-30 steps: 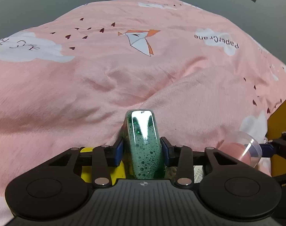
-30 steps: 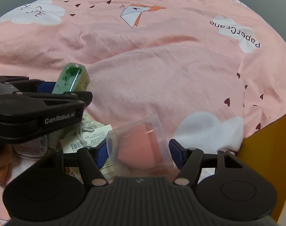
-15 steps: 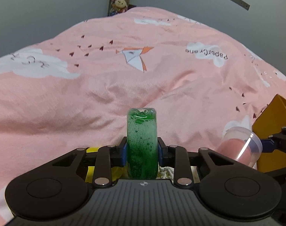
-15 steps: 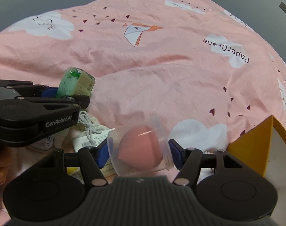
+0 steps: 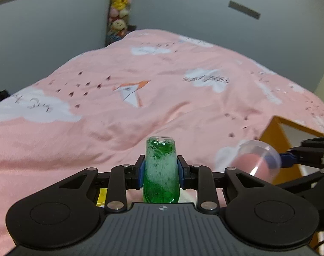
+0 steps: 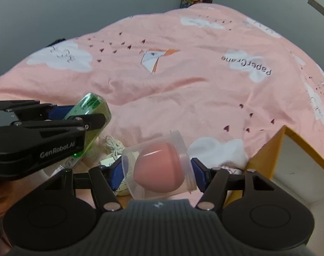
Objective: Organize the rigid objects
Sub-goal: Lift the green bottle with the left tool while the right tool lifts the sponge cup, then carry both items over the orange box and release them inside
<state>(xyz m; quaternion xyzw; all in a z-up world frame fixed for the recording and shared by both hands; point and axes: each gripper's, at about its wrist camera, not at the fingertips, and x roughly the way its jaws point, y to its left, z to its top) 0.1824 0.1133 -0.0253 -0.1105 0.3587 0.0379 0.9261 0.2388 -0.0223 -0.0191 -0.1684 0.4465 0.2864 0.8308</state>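
Green foamy liquid is filling the bottle (image 5: 161,170) that the left gripper (image 5: 161,171) is clamping between its blue pads (image 5: 141,173), one pressing on each side. The bottle is standing out ahead of the gripper, its rounded end pointing away over the pink bed (image 5: 140,111). In the right wrist view the same bottle (image 6: 91,115) is showing to the left, tilted, in the left gripper (image 6: 76,117).

The right gripper (image 6: 157,172) is holding a clear cup (image 6: 159,168) with a pink sponge (image 6: 159,166) inside it; the pads (image 6: 116,173) are pressing on the cup's two sides, and the cup is lying on its side across the gap. From the left wrist the cup (image 5: 258,160) is appearing to the right of the left gripper, blurred, in front of an orange box (image 5: 273,136).

That box (image 6: 266,160) is sitting just right of the right gripper, its white inside open. Below and left of the cup, a white cord (image 6: 114,146) and a label (image 6: 107,162) are lying on the bed. Plush toys (image 5: 119,8) are stacked far ahead by the wall.
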